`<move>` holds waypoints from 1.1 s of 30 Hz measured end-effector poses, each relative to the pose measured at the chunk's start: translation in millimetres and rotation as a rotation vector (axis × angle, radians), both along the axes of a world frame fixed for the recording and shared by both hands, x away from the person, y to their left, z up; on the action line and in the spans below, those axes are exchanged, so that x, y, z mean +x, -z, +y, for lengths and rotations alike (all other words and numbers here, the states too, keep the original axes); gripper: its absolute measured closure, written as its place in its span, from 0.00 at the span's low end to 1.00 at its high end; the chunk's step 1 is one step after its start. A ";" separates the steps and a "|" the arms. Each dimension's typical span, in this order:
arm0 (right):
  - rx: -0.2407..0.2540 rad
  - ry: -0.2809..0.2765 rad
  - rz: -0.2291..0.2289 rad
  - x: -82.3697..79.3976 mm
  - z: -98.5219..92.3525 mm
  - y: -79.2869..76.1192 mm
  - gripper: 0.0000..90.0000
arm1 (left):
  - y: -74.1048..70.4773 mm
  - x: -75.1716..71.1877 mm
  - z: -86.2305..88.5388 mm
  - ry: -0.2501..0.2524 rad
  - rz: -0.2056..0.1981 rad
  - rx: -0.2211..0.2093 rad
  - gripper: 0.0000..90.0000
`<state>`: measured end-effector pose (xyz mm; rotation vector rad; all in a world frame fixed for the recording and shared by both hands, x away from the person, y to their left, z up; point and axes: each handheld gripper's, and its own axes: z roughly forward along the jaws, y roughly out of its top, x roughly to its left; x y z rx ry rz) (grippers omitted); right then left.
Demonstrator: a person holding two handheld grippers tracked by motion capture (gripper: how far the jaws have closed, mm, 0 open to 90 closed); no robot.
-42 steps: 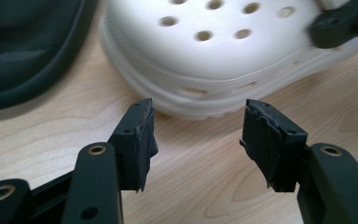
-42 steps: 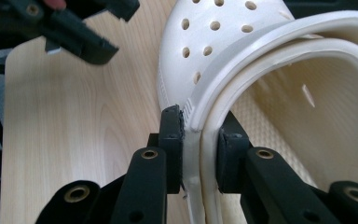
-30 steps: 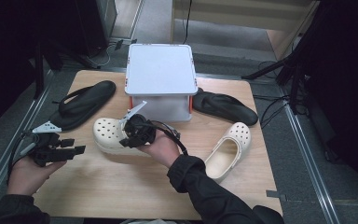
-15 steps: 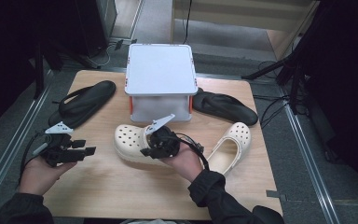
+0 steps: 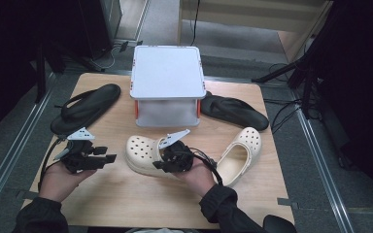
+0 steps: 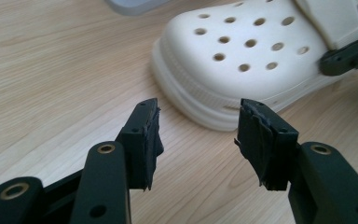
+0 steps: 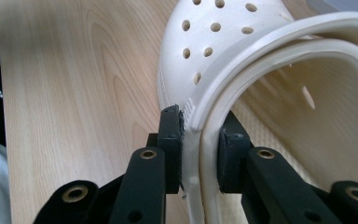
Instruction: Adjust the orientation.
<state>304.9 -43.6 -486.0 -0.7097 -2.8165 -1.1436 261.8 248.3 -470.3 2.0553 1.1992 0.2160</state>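
1. My table [image 5: 126, 204] is light wood, and everything I work with sits on it beyond and beside my claws.
2. The white lidded storage box [image 5: 167, 85] stands past both claws, at the far middle of the table.
3. One black flip-flop [image 5: 85, 107] lies just beyond my left claw; the other black flip-flop [image 5: 235, 112] lies beyond my right claw, beside the box.
4. The cream clog [image 5: 148, 153] I am handling rests sole-down between my two claws, its perforated toe pointing toward the left claw.
5. Its mate, the second cream clog [image 5: 238, 155], lies on its side on the outer side of my right claw, near my hand.
6. My right claw [image 7: 199, 154] is clamped on the rim of the cream clog at its heel opening, one pad outside the wall and one inside.
7. My left claw [image 6: 196, 135] stands apart from the toe, near it without touching; its jaws have just been closing, yet they remain parted with nothing but bare table between them.
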 end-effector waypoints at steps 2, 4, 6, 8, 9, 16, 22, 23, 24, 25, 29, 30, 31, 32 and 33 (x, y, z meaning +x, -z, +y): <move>0.009 0.000 -0.007 0.7 0.6 1.5 0.83 | 1.0 2.2 -8.6 0.022 -0.004 0.003 0.56; 0.011 0.002 -0.005 0.7 -0.9 2.4 0.79 | 1.4 2.3 -13.3 0.035 -0.007 0.006 0.57; -0.002 -0.017 -0.006 0.7 -1.9 3.3 0.73 | 1.4 2.4 -14.8 0.040 -0.008 0.011 0.58; -0.020 -0.030 0.006 -1.2 -2.6 3.2 0.68 | 0.7 2.3 -17.3 0.048 -0.014 0.007 0.58; -0.028 -0.033 -0.001 -2.4 -3.2 2.6 0.66 | 0.2 2.5 -17.8 0.049 -0.014 0.004 0.60; 0.002 -0.012 -0.008 -8.6 -17.1 -9.1 0.63 | -1.8 4.2 -27.4 0.091 -0.004 0.001 0.67; 0.045 0.023 -0.012 -8.9 -39.1 -22.0 0.81 | -3.4 6.0 -38.2 0.114 0.001 -0.030 0.73; 0.045 0.023 -0.012 -8.9 -39.1 -22.0 0.81 | -3.4 6.0 -38.2 0.114 0.001 -0.030 0.74; 0.051 0.036 -0.014 -7.9 -46.6 -24.3 0.90 | -3.6 6.2 -40.2 0.118 -0.001 -0.029 0.74; 0.051 0.036 -0.014 -7.9 -46.6 -24.3 0.90 | -3.8 6.3 -42.2 0.120 0.000 -0.031 0.74; 0.042 0.093 -0.024 -3.0 -63.7 -26.8 1.00 | -2.9 6.1 -51.3 0.147 0.002 -0.004 0.79; 0.043 0.105 -0.025 -1.5 -66.9 -26.7 1.00 | -2.8 5.8 -52.4 0.151 -0.002 0.000 0.80; 0.043 0.105 -0.025 -1.5 -66.9 -26.7 1.00 | -2.8 5.8 -52.4 0.151 -0.002 0.000 0.82; 0.046 0.132 -0.025 1.7 -73.0 -26.0 1.00 | -3.2 4.5 -54.2 0.155 -0.012 0.002 0.84; 0.046 0.132 -0.025 1.7 -73.0 -26.0 1.00 | -3.2 4.5 -54.2 0.155 -0.012 0.002 0.85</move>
